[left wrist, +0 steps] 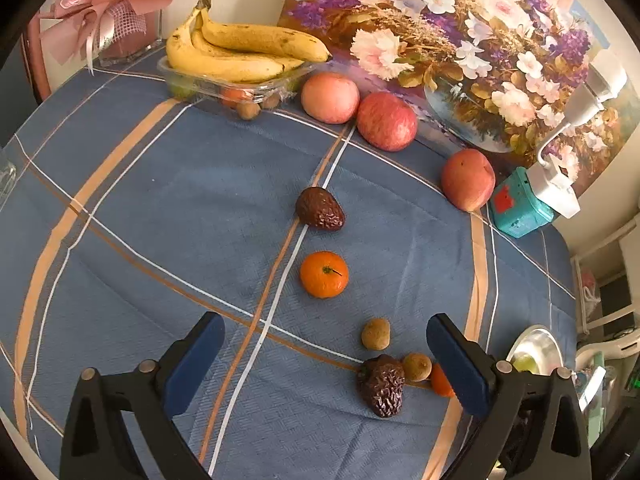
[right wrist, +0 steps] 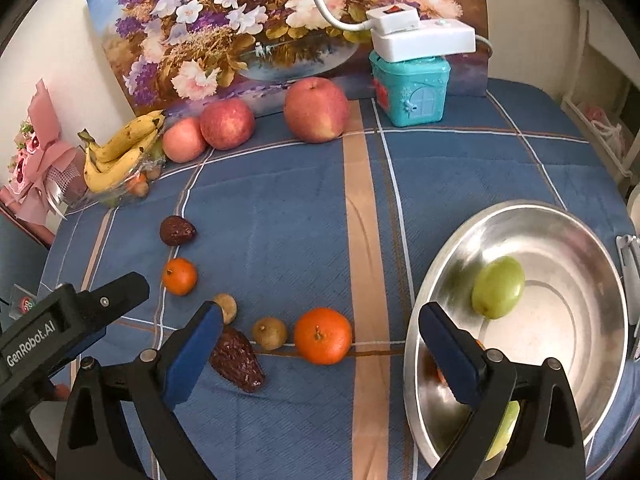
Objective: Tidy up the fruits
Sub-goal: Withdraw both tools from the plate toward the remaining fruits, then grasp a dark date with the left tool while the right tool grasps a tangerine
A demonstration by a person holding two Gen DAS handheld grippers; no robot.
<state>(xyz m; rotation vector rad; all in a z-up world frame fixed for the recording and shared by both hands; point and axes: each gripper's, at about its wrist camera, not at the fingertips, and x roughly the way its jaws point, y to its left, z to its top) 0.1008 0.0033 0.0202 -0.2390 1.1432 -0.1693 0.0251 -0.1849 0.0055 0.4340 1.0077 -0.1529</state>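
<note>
Small fruits lie on the blue checked tablecloth (right wrist: 280, 208): a mandarin (left wrist: 324, 274) (right wrist: 179, 276), a larger orange (right wrist: 323, 341), two dark wrinkled fruits (left wrist: 320, 209) (right wrist: 237, 359), and two small brown fruits (left wrist: 376, 333) (right wrist: 269, 333). A steel bowl (right wrist: 576, 224) at the right holds a green fruit (right wrist: 498, 287). My left gripper (left wrist: 326, 364) is open above the cloth, near the lower dark fruit (left wrist: 382, 385). My right gripper (right wrist: 320, 360) is open, just above the orange, its right finger over the bowl's rim.
Three apples (right wrist: 317, 109) and a clear tray of bananas (left wrist: 236, 50) stand along the back by a flower painting (right wrist: 256, 20). A teal box (right wrist: 410, 90) with a white lamp base sits at the back right. A pink bouquet (left wrist: 100, 4) is far left.
</note>
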